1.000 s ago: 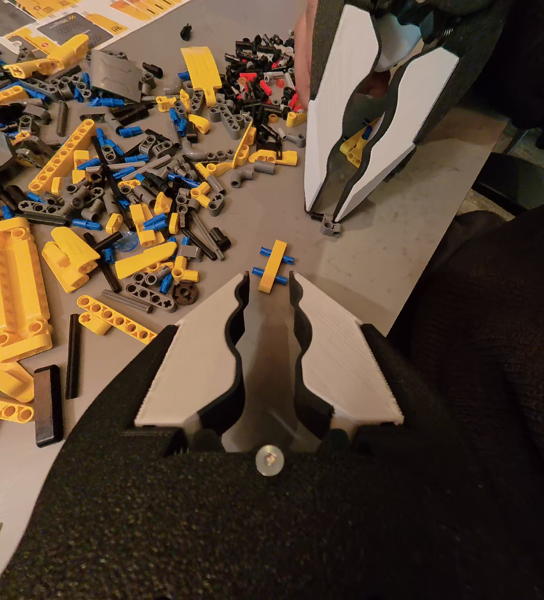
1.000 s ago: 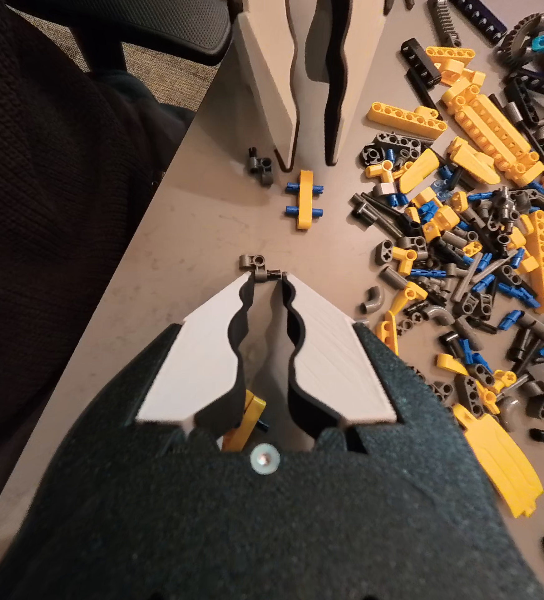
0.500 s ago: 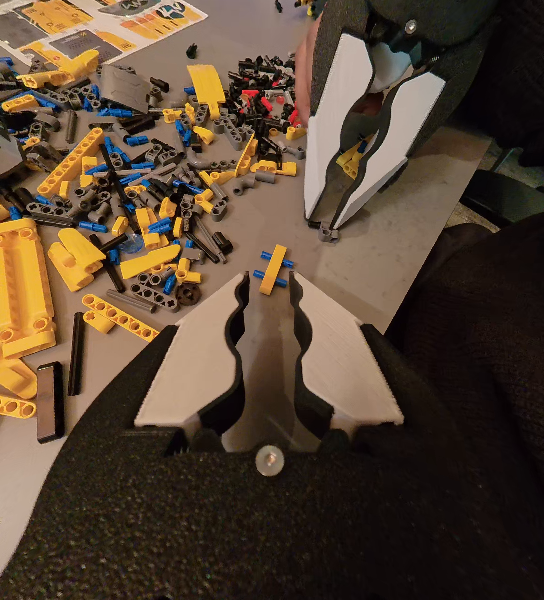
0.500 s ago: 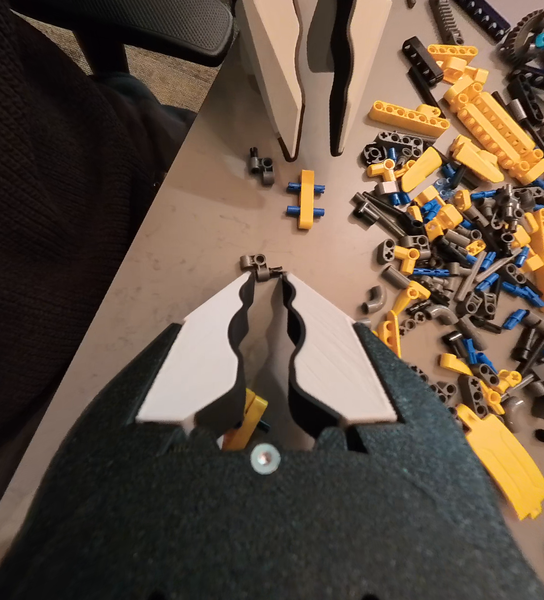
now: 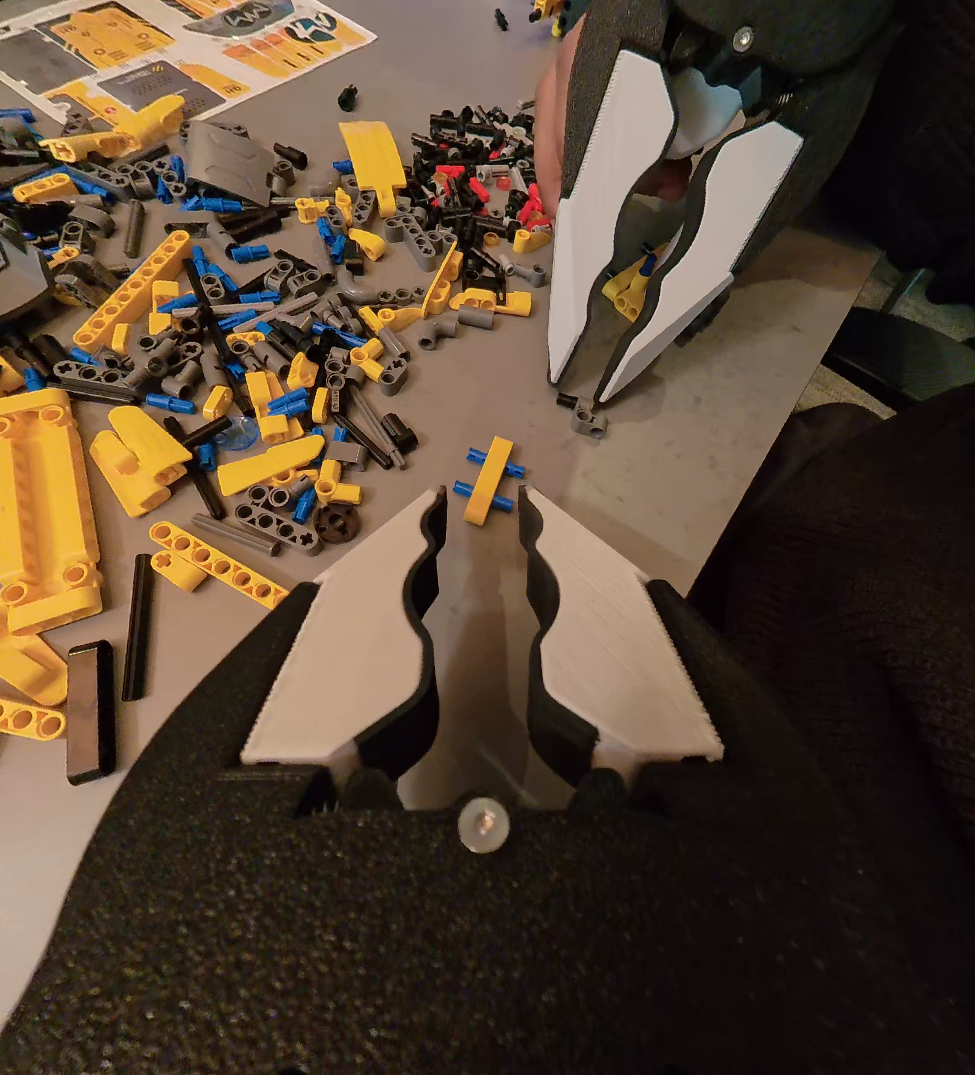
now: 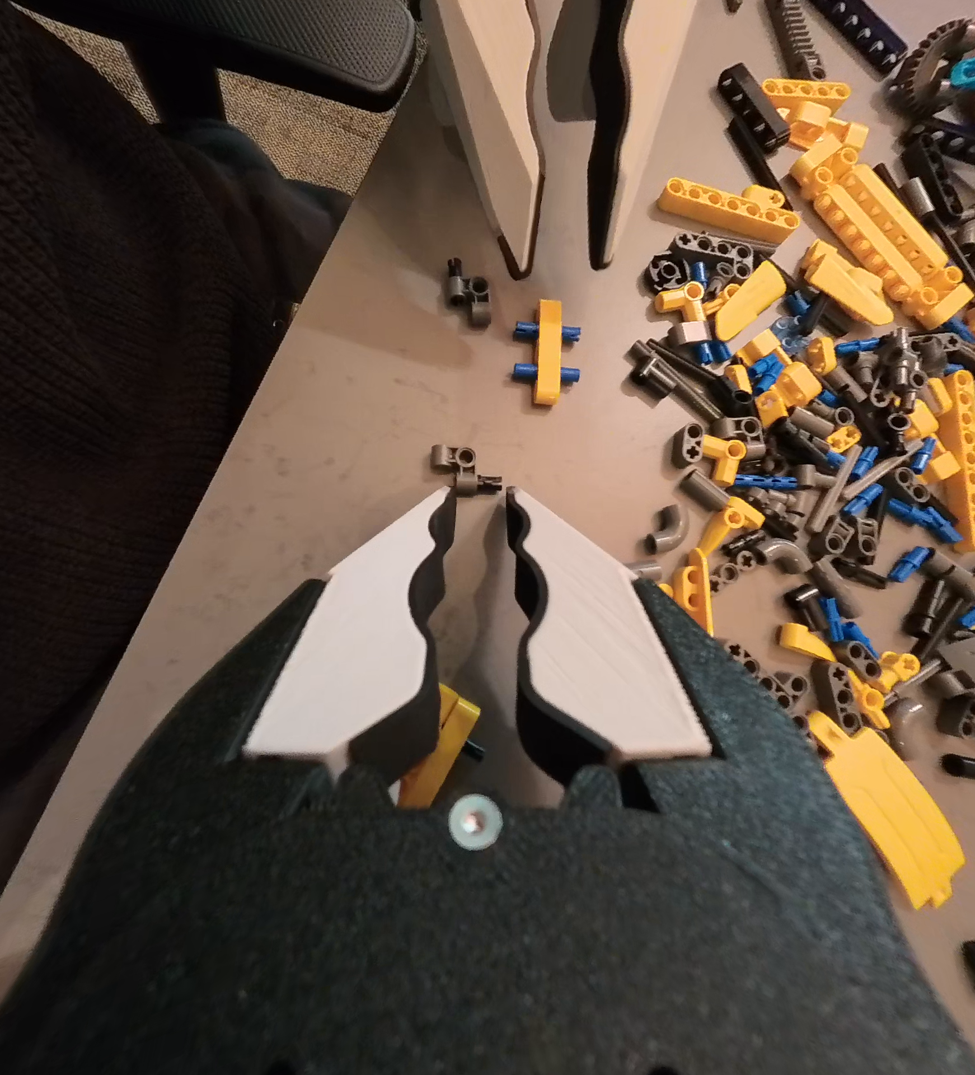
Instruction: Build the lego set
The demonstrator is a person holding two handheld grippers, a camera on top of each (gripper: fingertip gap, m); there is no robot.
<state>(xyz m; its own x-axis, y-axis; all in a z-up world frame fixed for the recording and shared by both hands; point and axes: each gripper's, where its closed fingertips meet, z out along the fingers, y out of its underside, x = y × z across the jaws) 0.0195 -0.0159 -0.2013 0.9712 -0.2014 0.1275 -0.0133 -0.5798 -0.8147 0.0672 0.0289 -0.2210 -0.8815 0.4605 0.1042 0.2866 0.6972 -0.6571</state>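
Note:
A short yellow beam with two blue pins [image 5: 491, 480] [image 6: 546, 349] lies on the grey table. My left gripper [image 5: 483, 494] is open and empty, its tips just short of the beam; it also shows in the right wrist view [image 6: 561, 267]. My right gripper [image 6: 479, 491] [image 5: 581, 390] is open by a narrow gap, tips down on the table. A small grey connector with a black pin [image 6: 465, 471] [image 5: 588, 420] lies right at its tips. A second grey connector [image 6: 468, 291] lies beside the beam. A yellow part [image 6: 444, 739] lies under the right gripper.
A wide pile of yellow, grey, black and blue parts [image 5: 241, 349] [image 6: 822, 436] covers the table's middle. A printed sheet [image 5: 154, 52] lies at the far edge. The table edge [image 6: 276, 378] runs beside a person's dark knitted sleeve [image 6: 66, 349] and a chair [image 6: 299, 46].
My left gripper has drawn back and lifted slightly from the yellow beam, still open. My right gripper and the grey connector at its tips have hardly moved.

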